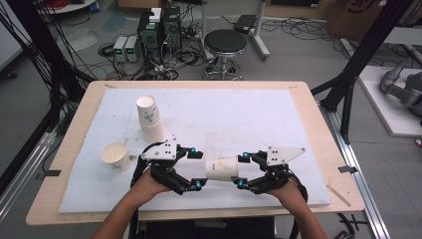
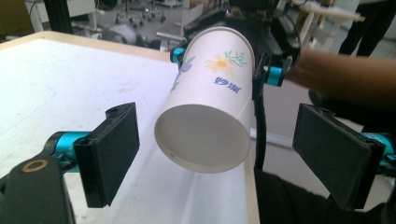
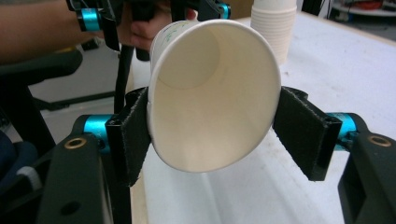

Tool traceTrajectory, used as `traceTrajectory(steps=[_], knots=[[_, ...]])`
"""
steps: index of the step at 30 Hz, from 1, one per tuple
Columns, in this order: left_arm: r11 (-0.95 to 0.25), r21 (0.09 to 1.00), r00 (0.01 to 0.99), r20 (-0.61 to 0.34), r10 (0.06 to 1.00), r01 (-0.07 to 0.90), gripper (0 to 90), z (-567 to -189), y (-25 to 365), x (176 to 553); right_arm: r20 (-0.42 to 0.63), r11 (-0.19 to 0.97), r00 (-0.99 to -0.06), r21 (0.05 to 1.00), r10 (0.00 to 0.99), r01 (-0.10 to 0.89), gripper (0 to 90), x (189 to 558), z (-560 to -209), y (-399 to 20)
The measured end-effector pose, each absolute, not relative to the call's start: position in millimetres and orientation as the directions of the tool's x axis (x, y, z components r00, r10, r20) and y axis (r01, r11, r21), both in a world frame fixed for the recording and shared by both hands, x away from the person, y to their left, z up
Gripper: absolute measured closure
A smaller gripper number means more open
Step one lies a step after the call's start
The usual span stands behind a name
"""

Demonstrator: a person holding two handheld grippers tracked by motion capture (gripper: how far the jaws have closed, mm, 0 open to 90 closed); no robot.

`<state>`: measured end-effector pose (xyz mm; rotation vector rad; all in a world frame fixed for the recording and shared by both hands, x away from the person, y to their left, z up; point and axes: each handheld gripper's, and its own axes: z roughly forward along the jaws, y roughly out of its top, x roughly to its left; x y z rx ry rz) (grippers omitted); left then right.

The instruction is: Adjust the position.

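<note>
Paper cup (image 1: 222,168) is held off the table, lying on its side between the two grippers, near the front edge of the white mat (image 1: 239,107).

Right gripper (image 1: 241,171) has it — in the right gripper view the pads (image 3: 135,135) press both sides of the mouth end and the rim is squashed to an oval, so it's a firm pinch, jaws partly closed on the cup (image 3: 212,93).

Left gripper (image 1: 197,169) is wide open. In the left gripper view the cup's base end (image 2: 203,137) hangs between the two pads (image 2: 114,149) with clear gaps on both sides — no contact, holding nothing.

Key relation: the cup's long axis runs left-right across the table, roughly in line with both grippers. Base points at the left gripper, open mouth at the right. In the left gripper view the axis is tilted a bit, base lower and nearer, printed side up.

So the cup's weight is on the right hand alone. Judgement: looks like a handover or release step; either hand can act, but only the right controls the cup now. If the left is to regrip, it closes on the narrow base end straight ahead of it.

Other items: a stack of cups (image 1: 149,117) standing mouth-down at mat left, and a single upright cup (image 1: 115,156) just left of the left hand — both well clear.
</note>
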<state>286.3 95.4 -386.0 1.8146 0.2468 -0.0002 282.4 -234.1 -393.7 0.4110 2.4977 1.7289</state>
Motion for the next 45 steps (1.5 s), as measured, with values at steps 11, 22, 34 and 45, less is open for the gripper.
traceTrajectory(steps=[11, 22, 34, 45], knots=[[-0.326, 0.934, 0.978, -0.086, 0.189, 0.145, 14.8, -385, 90, 288, 0.031, 0.475, -0.967, 0.867, 0.254, 0.152, 30.6, 287, -385, -224], [-0.462, 0.879, 0.98, -0.023, 0.196, 0.113, 15.3, -385, 79, 292, -0.078, 0.657, -0.975, 0.75, 0.208, 0.08, 30.4, 292, -367, -200], [-0.514, 0.852, 0.984, -0.009, 0.18, 0.102, 16.5, -385, 73, 294, -0.147, 0.77, -0.977, 0.638, 0.151, 0.023, 30.3, 293, -352, -177], [-0.576, 0.812, 0.987, 0.004, 0.16, 0.09, 19.3, -384, 62, 296, -0.179, 0.813, -0.975, 0.582, 0.131, 0.002, 30.3, 295, -347, -171]])
